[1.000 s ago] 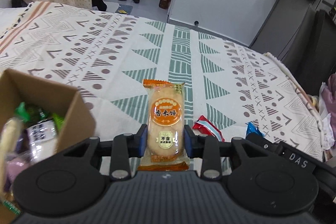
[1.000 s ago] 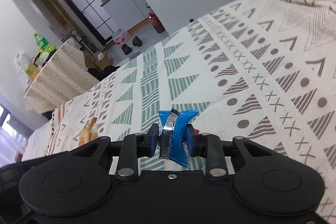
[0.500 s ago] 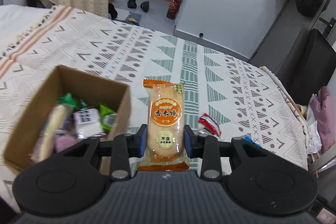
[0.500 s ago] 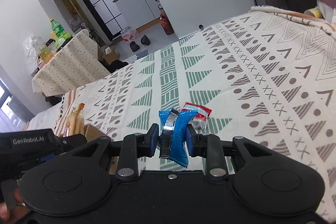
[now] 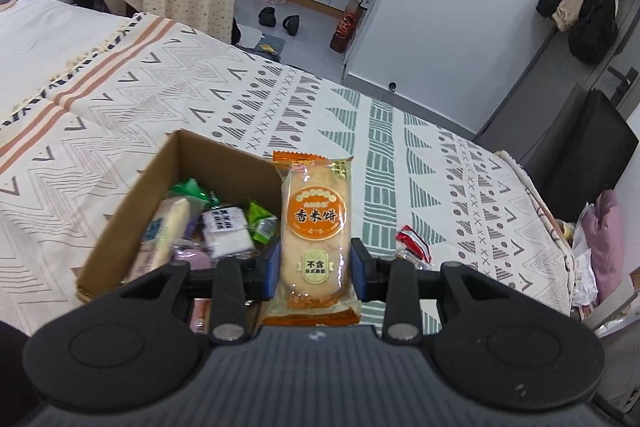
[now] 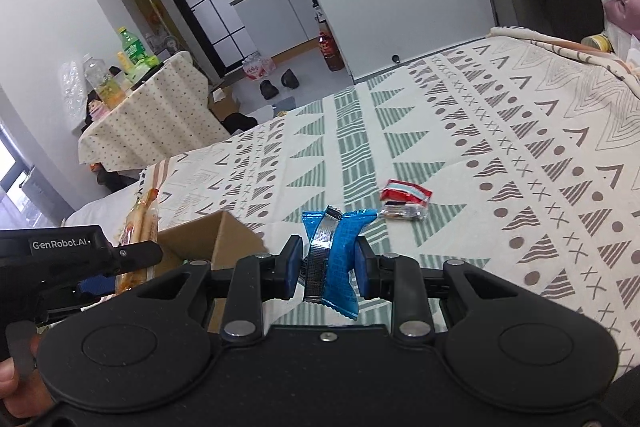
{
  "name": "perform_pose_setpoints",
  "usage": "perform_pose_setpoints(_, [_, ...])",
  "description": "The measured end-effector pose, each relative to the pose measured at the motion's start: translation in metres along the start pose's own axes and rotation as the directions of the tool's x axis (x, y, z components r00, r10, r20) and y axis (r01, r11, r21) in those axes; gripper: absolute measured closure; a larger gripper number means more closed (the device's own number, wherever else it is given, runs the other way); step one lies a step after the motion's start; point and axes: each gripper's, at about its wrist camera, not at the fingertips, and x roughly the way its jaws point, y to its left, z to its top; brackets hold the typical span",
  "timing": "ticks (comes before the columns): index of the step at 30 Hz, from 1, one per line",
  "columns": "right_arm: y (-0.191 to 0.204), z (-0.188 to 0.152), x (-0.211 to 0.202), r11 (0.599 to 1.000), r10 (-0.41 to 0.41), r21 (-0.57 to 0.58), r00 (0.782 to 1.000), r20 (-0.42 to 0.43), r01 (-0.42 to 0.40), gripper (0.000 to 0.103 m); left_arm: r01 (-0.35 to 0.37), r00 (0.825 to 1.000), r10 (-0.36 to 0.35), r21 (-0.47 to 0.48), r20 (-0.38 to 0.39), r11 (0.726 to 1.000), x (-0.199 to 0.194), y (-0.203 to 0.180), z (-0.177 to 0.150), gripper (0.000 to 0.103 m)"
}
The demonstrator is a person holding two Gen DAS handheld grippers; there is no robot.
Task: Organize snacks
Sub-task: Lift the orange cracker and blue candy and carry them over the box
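Left tool (image 5: 315, 263) clamps rice cracker (image 5: 315, 231) — right tool (image 6: 327, 265) clamps blue packet (image 6: 340, 259)

On the orange rice cracker pack (image 5: 316, 235) I read 香米饼 across its round orange badge, and 不含 on the small green label lower down; the line under that is too small for me. The left gripper's body (image 6: 60, 245), seen from my right camera, carries "GenRobot.AI" in white. The white packet (image 5: 226, 229) in the box (image 5: 120, 223) has dark print I cannot read.
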Motion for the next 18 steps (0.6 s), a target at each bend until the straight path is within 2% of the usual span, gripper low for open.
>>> perform_pose_setpoints(18, [0.073, -0.01, 0.011, 0.995, 0.022, -0.1, 0.999, -0.029, -0.025, 0.076, 0.013, 1.0, -0.013, -0.095, 0.004, 0.995, -0.014, 0.065, 0.016, 0.069])
